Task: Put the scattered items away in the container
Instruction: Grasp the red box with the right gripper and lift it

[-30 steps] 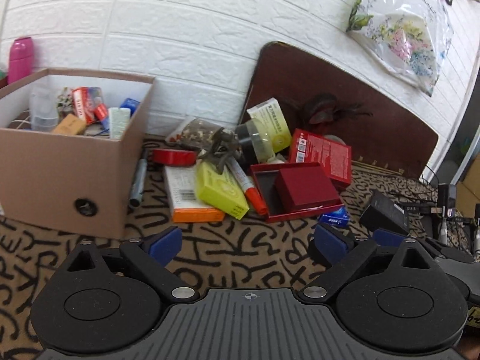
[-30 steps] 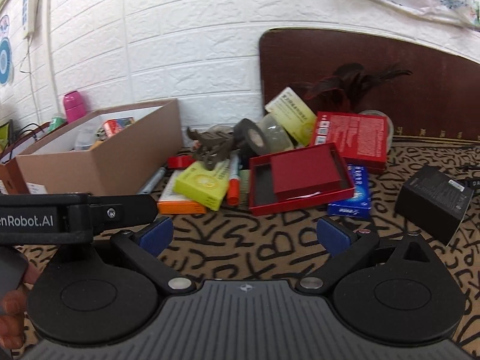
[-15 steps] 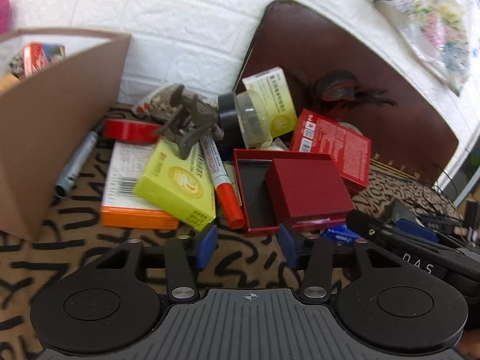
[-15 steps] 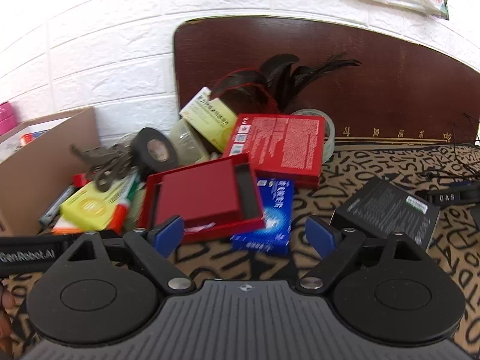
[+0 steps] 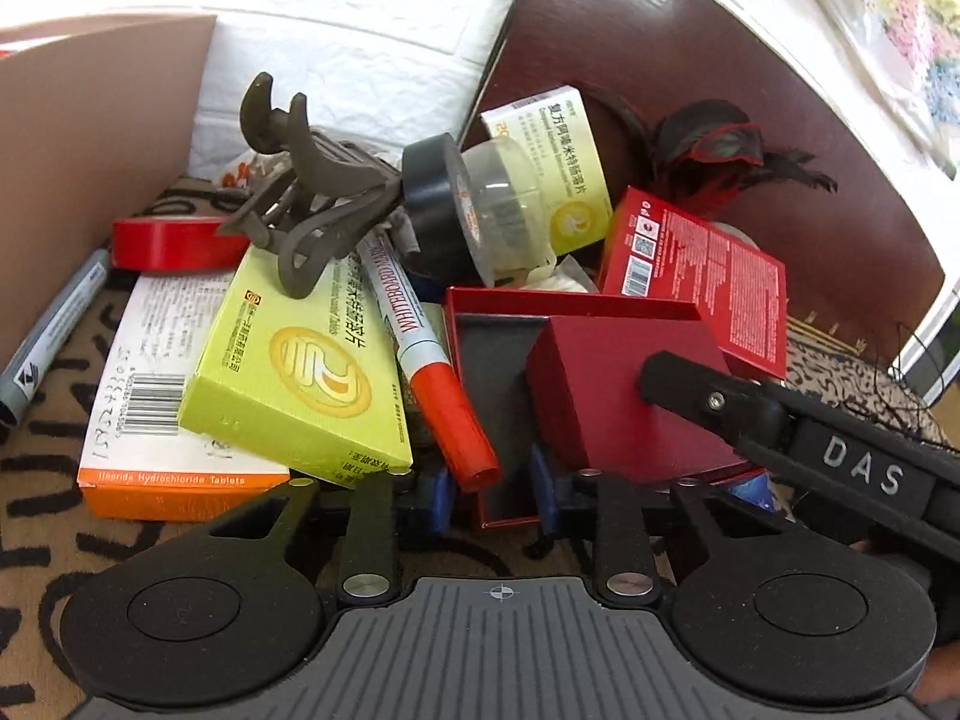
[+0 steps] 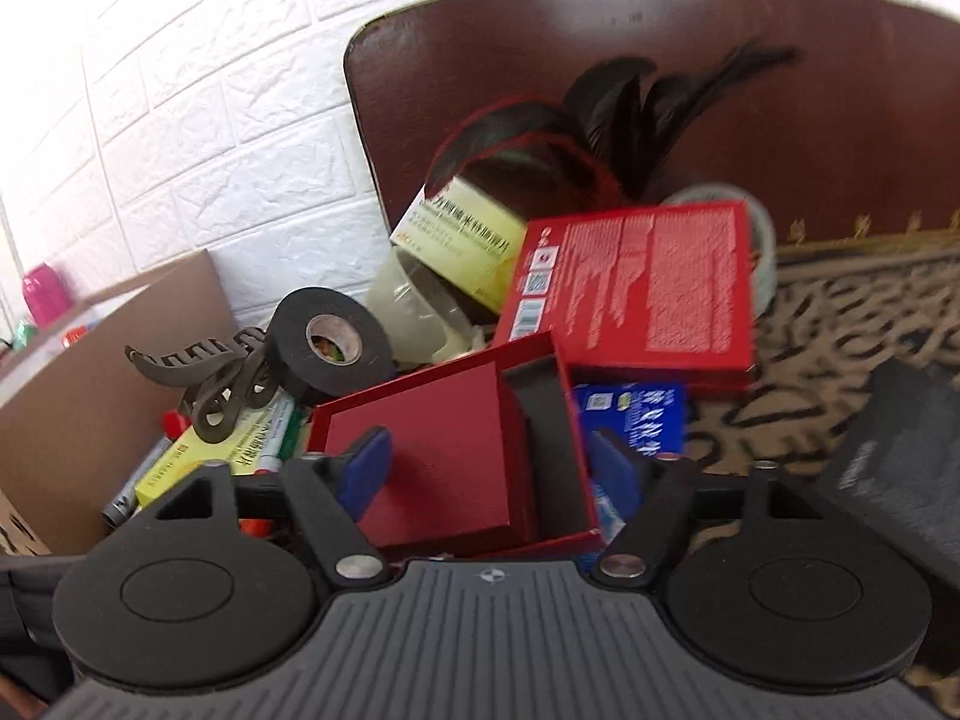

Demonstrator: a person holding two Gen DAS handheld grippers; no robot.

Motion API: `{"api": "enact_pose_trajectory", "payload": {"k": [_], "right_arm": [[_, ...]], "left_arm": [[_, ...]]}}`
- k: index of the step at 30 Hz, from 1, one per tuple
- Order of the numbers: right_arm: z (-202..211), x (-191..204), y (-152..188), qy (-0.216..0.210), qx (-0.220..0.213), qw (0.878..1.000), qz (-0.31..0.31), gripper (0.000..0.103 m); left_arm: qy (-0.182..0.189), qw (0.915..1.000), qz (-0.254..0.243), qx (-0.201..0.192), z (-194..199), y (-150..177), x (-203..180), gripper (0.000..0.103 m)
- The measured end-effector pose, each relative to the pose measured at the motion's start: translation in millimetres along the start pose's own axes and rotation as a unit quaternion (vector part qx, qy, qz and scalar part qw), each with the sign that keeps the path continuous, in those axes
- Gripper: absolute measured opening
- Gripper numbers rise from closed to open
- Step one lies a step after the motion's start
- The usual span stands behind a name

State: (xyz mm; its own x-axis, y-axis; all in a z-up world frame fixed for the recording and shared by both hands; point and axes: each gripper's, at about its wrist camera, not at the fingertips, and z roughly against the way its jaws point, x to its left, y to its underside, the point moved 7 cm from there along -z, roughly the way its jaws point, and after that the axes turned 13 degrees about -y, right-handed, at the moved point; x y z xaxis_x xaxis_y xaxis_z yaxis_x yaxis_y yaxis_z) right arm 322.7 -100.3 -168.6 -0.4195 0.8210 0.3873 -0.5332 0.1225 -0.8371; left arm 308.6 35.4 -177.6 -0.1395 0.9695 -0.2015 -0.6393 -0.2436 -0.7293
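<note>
The left claw [image 5: 491,489] sits low over the patterned bench [image 5: 36,534], its blue pads part-way apart after just closing in. Between them lies the red cap end of a marker [image 5: 429,369]; the pads do not visibly press on it, so the claw is open around it. The marker lies slanted between a yellow-green box [image 5: 294,372] and an open red tray [image 5: 480,360]. The yellow-green box rests on a white and orange box [image 5: 150,396].

The right claw [image 6: 489,468] is wide, having narrowed a little just now. Its pads straddle the red tray [image 6: 543,420] and the closed red box [image 6: 444,444] lying inside it, the left pad over the box top, the right pad just outside the tray's right wall. Whether the pads touch is not clear; no grip shows.

The clutter is heaped near the back edge of the bench, against the white brick wall [image 6: 180,120] and a dark brown board [image 6: 780,90]. On it are a brown hair clip [image 5: 300,192], a black tape roll [image 6: 330,342], a clear tape roll [image 5: 504,204], a flat red carton [image 6: 636,288] and a blue packet [image 6: 636,420]. A grey pen [image 5: 54,330] lies beside the cardboard container [image 5: 90,168], which stands at the left of the heap. A black box [image 6: 900,468] sits apart at the right.
</note>
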Motion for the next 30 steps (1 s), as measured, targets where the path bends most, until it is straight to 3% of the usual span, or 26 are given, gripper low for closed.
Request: {"api": "enact_pose_trajectory", "payload": {"k": [4, 7, 15, 16, 20, 22, 23, 26, 30], "right_arm": [[10, 10, 9, -0.002, 0.013, 1.0, 0.0, 0.081], [27, 21, 28, -0.01, 0.035, 0.999, -0.021, 0.081], [102, 87, 108, -0.052, 0.077, 0.993, -0.079, 0.083], [112, 98, 117, -0.054, 0.082, 0.992, -0.08, 0.085], [136, 137, 141, -0.058, 0.106, 0.992, -0.048, 0.088], [141, 153, 140, -0.035, 0.099, 0.994, -0.015, 0.089], [142, 159, 137, -0.025, 0.093, 0.995, 0.0, 0.089], [141, 177, 132, -0.018, 0.087, 0.996, 0.033, 0.089], [127, 183, 137, -0.006, 0.106, 0.993, 0.044, 0.09]], "left_arm": [[-0.009, 0.9997, -0.023, 0.008, 9, 3, 5, 0.028], [-0.011, 0.9992, -0.033, 0.02, 27, 15, 19, 0.026], [-0.036, 0.994, -0.092, 0.046, 130, 93, 56, 0.027], [-0.034, 0.9941, -0.09, 0.049, 143, 103, 62, 0.028], [-0.034, 0.995, -0.081, 0.048, 180, 127, 82, 0.048], [-0.061, 0.9952, -0.07, 0.033, 188, 126, 94, 0.069], [-0.071, 0.9951, -0.062, 0.028, 192, 126, 101, 0.073], [-0.077, 0.9959, -0.041, 0.025, 201, 123, 118, 0.073], [-0.078, 0.996, -0.032, 0.029, 203, 123, 132, 0.062]]}}
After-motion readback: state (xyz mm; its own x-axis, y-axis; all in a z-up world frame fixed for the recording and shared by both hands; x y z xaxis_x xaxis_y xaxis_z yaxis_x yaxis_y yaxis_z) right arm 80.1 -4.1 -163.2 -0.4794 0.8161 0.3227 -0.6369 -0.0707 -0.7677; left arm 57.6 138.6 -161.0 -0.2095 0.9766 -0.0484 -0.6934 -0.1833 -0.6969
